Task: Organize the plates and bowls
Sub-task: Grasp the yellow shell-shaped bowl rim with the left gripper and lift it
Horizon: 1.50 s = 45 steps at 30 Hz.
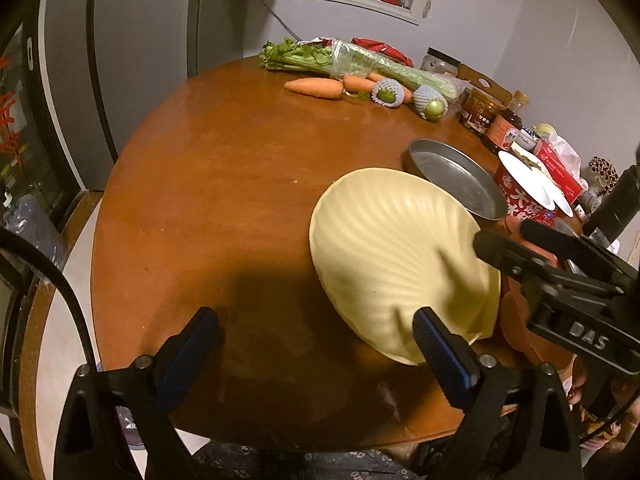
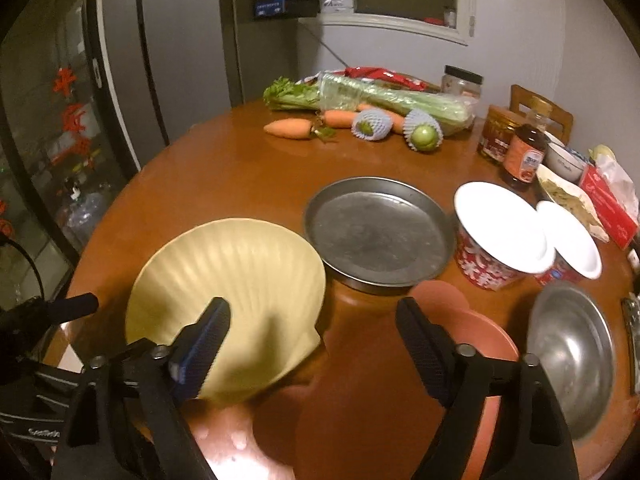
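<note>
A cream shell-shaped plate [image 1: 396, 264] [image 2: 232, 280] lies on the round wooden table [image 1: 224, 184]. My left gripper [image 1: 316, 356] is open over the table's near edge, its right finger just over the plate's near rim. My right gripper [image 2: 312, 344] is open; its left finger is over the shell plate, its right finger over a pink plate [image 2: 476, 328]. The right gripper also shows in the left wrist view [image 1: 516, 248] at the shell plate's right rim. A grey metal pan [image 1: 456, 176] [image 2: 380, 232] sits behind the shell plate. A steel bowl [image 2: 572, 356] sits at the right.
Two instant noodle cups [image 2: 500, 232] with white lids stand right of the pan. Celery [image 2: 380, 96], carrots [image 2: 292, 128], netted fruit [image 2: 424, 132], jars and a sauce bottle [image 2: 524, 152] line the far side. A tissue box [image 2: 608, 204] is far right. A fridge [image 2: 160, 60] stands left.
</note>
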Available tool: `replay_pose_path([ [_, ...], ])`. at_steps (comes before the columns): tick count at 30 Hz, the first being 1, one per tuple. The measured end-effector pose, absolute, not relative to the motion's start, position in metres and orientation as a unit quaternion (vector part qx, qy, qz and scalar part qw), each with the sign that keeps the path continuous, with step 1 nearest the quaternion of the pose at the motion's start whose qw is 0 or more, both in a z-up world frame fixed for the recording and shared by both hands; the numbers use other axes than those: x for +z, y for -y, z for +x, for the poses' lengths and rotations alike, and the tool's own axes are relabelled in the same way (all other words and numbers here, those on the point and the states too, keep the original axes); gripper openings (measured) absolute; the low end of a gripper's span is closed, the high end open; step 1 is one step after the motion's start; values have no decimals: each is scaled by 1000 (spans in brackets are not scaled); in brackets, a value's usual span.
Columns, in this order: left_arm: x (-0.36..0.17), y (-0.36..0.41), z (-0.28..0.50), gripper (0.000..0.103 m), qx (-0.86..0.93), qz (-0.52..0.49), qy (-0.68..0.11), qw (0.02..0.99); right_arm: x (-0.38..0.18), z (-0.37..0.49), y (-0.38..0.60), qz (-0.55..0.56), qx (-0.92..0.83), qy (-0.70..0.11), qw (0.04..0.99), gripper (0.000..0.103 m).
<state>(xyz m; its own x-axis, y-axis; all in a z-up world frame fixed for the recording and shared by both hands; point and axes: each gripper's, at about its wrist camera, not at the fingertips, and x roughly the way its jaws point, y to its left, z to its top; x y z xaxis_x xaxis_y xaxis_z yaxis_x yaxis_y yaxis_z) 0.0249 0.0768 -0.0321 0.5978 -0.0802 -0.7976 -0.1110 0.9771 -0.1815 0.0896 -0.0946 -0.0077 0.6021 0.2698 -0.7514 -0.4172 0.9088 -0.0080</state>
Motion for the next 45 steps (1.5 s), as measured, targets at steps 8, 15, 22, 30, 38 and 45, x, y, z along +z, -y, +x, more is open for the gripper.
replay_pose_path([
  [8,-34,-72,31,78,-4,-112,-447,888,-21,102,81,-95,208,-422,877,58],
  [15,-33,-66,34,59,-24,-125,-440,889,-26,108,75,-100,212,-428,873,47],
  [22,-33,-60,35,51,-33,-123,-440,889,-26,108,74,-91,218,-432,870,43],
  [30,-28,-80,41,51,-12,-128,-435,891,-23,107,65,-86,225,-435,868,43],
  [38,-21,-120,58,51,20,-147,-423,894,-17,112,36,-62,248,-430,866,44],
  [45,-26,-131,80,51,24,-141,-429,892,-20,124,24,-39,248,-434,865,44],
])
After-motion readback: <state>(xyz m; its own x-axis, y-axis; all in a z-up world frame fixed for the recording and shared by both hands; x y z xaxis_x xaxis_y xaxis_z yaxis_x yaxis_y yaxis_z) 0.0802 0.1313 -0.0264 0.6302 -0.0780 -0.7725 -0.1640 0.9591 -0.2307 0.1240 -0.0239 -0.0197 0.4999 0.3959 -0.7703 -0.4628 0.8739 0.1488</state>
